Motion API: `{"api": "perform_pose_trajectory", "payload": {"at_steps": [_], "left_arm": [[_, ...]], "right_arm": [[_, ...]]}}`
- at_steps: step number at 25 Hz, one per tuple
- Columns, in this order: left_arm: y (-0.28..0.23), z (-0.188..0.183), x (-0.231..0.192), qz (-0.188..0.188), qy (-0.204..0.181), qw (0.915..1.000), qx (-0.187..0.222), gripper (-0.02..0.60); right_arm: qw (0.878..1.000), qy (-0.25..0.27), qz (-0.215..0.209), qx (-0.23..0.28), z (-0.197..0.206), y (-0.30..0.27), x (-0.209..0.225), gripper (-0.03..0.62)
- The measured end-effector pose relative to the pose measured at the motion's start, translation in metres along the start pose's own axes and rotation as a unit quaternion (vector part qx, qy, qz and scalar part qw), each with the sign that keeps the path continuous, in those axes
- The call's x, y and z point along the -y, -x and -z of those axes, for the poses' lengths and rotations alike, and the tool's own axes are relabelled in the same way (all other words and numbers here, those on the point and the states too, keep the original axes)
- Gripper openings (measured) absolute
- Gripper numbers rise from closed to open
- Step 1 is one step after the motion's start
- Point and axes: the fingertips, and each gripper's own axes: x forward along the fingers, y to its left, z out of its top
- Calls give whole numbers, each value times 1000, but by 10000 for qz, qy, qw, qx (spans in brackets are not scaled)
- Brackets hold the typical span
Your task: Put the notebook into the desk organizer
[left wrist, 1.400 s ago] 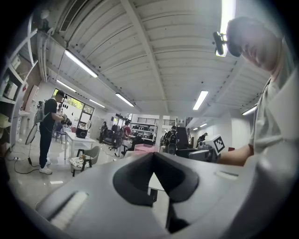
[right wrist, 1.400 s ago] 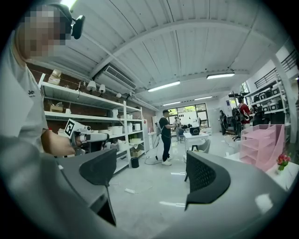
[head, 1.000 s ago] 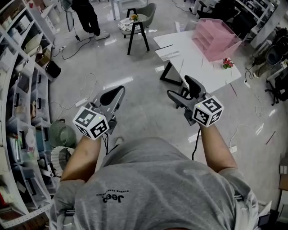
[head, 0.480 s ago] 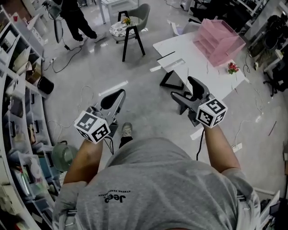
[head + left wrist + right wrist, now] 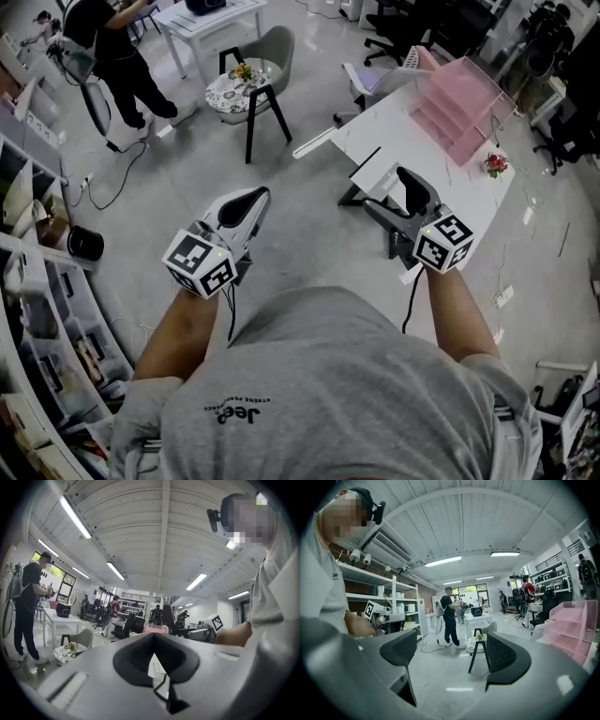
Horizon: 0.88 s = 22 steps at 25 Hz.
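While the person stands short of the white table [image 5: 441,173], both tools hang over the floor. The left gripper [image 5: 246,202] has its jaws together on nothing, and the right gripper [image 5: 396,193] has them apart and empty. What looks like the notebook [image 5: 377,178] lies flat at the table's near corner, with the pink desk organizer [image 5: 464,98] by the far edge. I'd step close first, then take the notebook by an overhanging edge.

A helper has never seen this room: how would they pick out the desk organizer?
Find the white table right of the open grey floor. At its far end stands the desk organizer, a stack of translucent pink trays. Nothing else there is pink or tiered; the flower sprig beside it is small and red.
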Motion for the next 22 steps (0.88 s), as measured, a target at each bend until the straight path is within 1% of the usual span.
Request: {"api": "perform_pose_trajectory", "payload": {"at_steps": [4, 8, 11, 14, 17, 22], "left_arm": [[-16, -5, -53, 98, 67, 9999, -50, 54], [-34, -5, -83, 200, 121, 9997, -100, 54], [-52, -5, -100, 174, 117, 9997, -105, 55], [-80, -4, -113, 80, 112, 9998, -117, 54], [-114, -5, -130, -72, 46, 9998, -162, 54], [-159, -9, -167, -545, 53, 9983, -219, 54]], "right_arm": [[9998, -32, 181, -7, -11, -44, 22, 439], [9997, -40, 241, -94, -15, -73, 40, 439], [9997, -40, 204, -100, -18, -89, 59, 439], [9999, -17, 79, -112, -22, -104, 89, 439], [9999, -11, -141, -63, -30, -125, 128, 439], [9977, -118, -673, -41, -35, -171, 178, 439]]}}
